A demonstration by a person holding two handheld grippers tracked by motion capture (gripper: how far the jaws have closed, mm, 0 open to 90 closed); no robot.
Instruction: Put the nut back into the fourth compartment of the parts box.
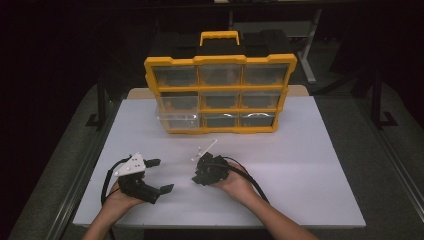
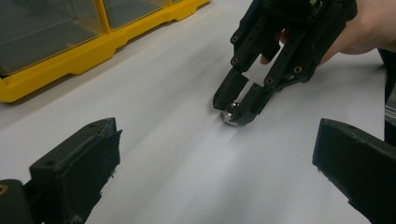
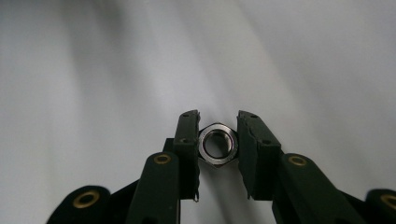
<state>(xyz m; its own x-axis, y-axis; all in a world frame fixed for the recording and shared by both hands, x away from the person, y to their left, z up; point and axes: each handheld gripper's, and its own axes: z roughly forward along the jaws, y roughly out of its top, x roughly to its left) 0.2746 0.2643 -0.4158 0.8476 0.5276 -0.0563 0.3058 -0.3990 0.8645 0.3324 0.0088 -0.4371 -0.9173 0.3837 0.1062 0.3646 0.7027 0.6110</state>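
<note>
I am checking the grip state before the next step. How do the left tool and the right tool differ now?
The right tool is shut on a hex nut lying on the white table; the left tool stands wide open, holding nothing. The right tool points down at the table, while the left tool lies closer to level, aimed toward the nut. Both are black and hand-held.

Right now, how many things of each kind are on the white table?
Yellow drawer organizer: 1
Metal hex nut: 1
Hand-held grippers, left gripper and right gripper: 2
Total: 4
</note>
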